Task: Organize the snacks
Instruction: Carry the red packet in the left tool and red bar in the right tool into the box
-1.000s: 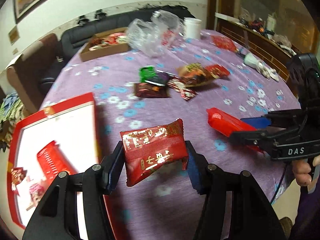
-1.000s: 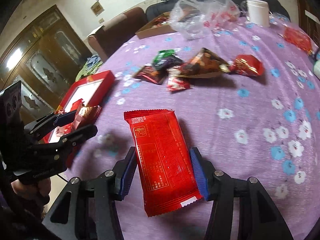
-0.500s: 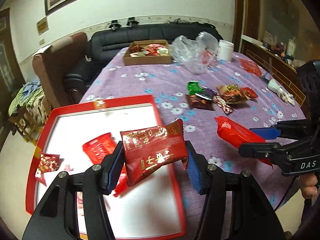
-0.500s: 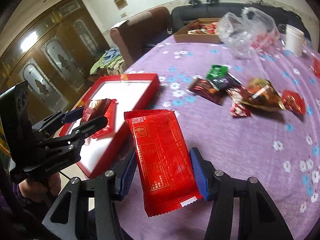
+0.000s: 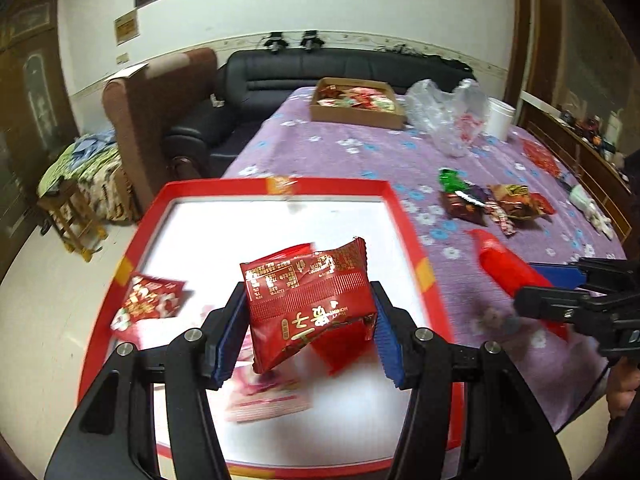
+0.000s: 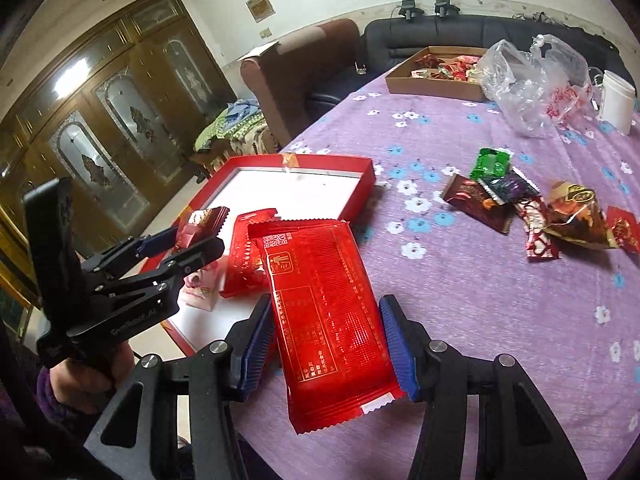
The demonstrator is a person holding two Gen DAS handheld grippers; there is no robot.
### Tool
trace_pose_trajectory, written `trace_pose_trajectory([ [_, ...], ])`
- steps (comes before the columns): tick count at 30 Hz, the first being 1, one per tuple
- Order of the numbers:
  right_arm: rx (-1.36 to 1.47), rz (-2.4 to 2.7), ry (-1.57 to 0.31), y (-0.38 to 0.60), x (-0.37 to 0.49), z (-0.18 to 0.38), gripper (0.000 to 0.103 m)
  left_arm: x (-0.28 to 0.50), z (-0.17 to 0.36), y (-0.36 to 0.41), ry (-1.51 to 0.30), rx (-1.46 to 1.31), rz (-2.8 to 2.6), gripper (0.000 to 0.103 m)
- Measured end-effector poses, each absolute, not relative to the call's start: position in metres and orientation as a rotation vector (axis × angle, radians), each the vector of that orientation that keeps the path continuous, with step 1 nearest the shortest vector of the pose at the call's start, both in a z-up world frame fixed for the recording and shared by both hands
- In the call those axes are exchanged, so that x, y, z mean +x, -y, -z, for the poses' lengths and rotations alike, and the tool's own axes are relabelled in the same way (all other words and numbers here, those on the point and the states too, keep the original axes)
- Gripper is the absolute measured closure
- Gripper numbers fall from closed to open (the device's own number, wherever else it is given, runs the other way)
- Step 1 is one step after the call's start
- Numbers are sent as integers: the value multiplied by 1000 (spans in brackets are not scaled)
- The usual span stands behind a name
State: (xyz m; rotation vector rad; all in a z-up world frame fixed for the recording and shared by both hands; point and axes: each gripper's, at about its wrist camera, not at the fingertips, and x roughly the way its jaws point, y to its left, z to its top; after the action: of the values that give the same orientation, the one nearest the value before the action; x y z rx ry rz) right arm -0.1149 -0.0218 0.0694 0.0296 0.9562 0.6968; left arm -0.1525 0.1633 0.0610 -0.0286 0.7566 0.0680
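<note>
My left gripper [image 5: 306, 332] is shut on a dark red snack packet [image 5: 310, 304] and holds it above the white inside of the red tray [image 5: 412, 240]. In the right wrist view the left gripper [image 6: 188, 240] shows over the tray [image 6: 360, 188]. My right gripper [image 6: 326, 344] is shut on a long bright red snack packet [image 6: 324, 312], just right of the tray's edge; it shows in the left wrist view [image 5: 508, 272] too. The tray holds a red packet [image 6: 244, 256], a small patterned packet [image 5: 150, 304] and a pink one [image 5: 268, 396].
Several loose snacks [image 6: 520, 204] lie on the purple flowered tablecloth [image 6: 500, 300]. At the far end stand a cardboard box of snacks [image 5: 356, 102], a clear plastic bag [image 6: 532, 80] and a white cup [image 6: 616, 100]. A sofa and armchair stand beyond the table.
Both grippers have swung left with their packets. The left one now hangs over the tray's middle, and the right one has come up beside the tray.
</note>
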Motion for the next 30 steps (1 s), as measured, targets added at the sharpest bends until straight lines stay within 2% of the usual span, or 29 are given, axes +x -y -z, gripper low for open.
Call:
trace_pose_trajectory([
  [9,83,-759,-968,-3,-117,-59,49,-155,-47,-197,-787,-59,-156,47],
  [30,50,-843,-983,-68,-114,-42,49,-146,-35,-212,-810,-47,-200,46],
])
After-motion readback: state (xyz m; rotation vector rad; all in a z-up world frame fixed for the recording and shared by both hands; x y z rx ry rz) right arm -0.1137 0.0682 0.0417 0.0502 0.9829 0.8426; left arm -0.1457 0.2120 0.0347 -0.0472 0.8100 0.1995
